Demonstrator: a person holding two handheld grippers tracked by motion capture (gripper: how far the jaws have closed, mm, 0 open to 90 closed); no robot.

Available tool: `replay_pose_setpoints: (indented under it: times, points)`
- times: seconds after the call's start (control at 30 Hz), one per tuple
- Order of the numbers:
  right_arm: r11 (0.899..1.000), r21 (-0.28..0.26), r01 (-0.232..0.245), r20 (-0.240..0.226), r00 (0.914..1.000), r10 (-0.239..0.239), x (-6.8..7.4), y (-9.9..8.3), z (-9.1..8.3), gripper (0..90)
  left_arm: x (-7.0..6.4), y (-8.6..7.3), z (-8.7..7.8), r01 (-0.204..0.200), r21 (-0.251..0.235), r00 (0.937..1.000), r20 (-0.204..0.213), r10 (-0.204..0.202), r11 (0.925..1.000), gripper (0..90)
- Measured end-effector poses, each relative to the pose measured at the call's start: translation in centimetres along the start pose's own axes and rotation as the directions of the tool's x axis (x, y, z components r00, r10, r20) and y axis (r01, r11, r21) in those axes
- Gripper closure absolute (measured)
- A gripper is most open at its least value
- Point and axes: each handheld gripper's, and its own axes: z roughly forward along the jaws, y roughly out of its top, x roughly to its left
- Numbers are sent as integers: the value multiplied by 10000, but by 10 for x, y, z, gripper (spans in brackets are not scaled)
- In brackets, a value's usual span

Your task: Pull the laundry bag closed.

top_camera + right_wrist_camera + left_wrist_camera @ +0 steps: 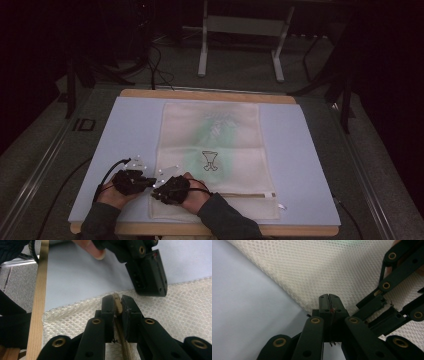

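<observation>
- Dim workshop floor and a white metal stand frame fill the top of the high view; below them a pale blue padded mat (310,165) covers the wooden table.
- In its own view, the right gripper (117,305) has its jaws pinching the beige zipper end (117,303) of the cream mesh laundry bag (215,150). If the grip is this shallow, the tab may slip out once pulled.
- At the middle of its own view, the left gripper (329,300) has its jaws pressed together on a thin edge of the mesh, as far as can be told. Such a small bite could tear free or snag the netting.
- Both grippers sit almost touching at the lower left of the high view, by the bag's near left corner. Crowding like this risks the linkages colliding.
- Unweighted elsewhere, the bag lies flat in the mat's centre. A zipper pull might drag the whole bag instead of opening it.
</observation>
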Motion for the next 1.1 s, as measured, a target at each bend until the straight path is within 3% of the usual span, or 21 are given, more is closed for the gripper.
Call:
replay_pose_setpoints:
  times: [0.27, 0.47, 0.5, 0.6, 1.1]
  points:
    - [9999, -32, -144, -103, 9998, 143, -1, -1, 0, 815, -2, -2, 0, 133, 278, 9999, -105, -130, 9995, 896]
    - [9997, 92, -208, -171, 9996, 210, -2, 1, 0, 813, -3, -2, 3, 387, 332, 9991, 144, -392, 9987, 897]
    - [9998, 104, -164, -140, 9998, 166, -2, 1, 0, 815, -1, -3, 3, 611, 336, 9979, 208, -619, 9976, 898]
    - [9998, 84, -182, -129, 9997, 184, -2, 1, 0, 818, -1, -3, 3, 771, 329, 9966, 270, -780, 9965, 899]
    - [9999, 119, -8, -25, 10000, 8, -1, -4, -6, 824, -2, -1, 3, 725, 531, 9973, 108, -732, 9960, 900]
